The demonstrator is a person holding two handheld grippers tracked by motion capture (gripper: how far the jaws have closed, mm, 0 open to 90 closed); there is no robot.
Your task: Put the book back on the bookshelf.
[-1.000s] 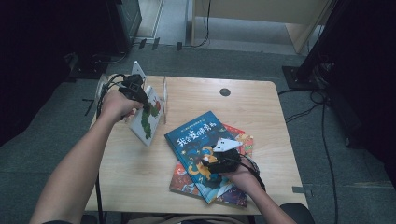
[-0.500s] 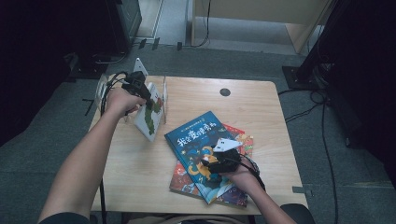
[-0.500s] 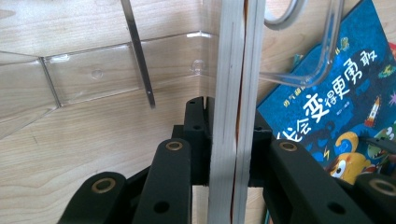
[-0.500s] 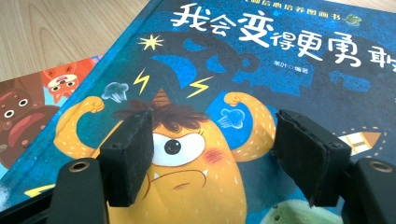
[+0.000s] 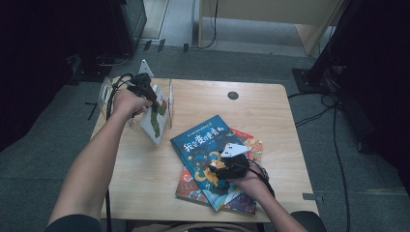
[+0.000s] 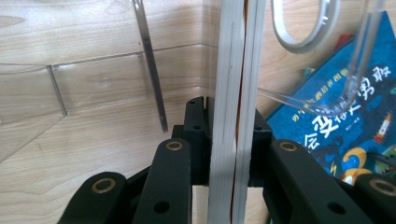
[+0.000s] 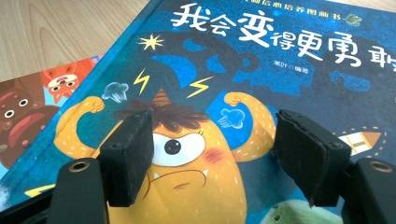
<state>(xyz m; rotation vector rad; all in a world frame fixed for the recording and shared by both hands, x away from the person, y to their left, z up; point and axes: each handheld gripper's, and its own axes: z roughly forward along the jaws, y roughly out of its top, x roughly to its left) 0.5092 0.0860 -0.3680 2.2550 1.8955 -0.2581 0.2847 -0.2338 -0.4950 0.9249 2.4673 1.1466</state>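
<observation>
White book (image 5: 155, 118) stood tilted at ten o'clock on the counter (image 5: 145, 174), pinched by left gripper (image 5: 145, 89). In left gripper view, jaws clamped on its page edges (image 6: 232, 116). In right gripper view, jaws gaped wide over blue book (image 7: 280, 84).

Three books (image 5: 212, 150), one stand (image 5: 170, 99)

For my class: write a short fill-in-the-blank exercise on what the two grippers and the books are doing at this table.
1. The left gripper is shut on a thin ____ held upright by the clear rack.
2. The right gripper hovers with its jaws ____.
3. The blue book lies on top of a ____ book.

Missing words: book; open; red
</observation>
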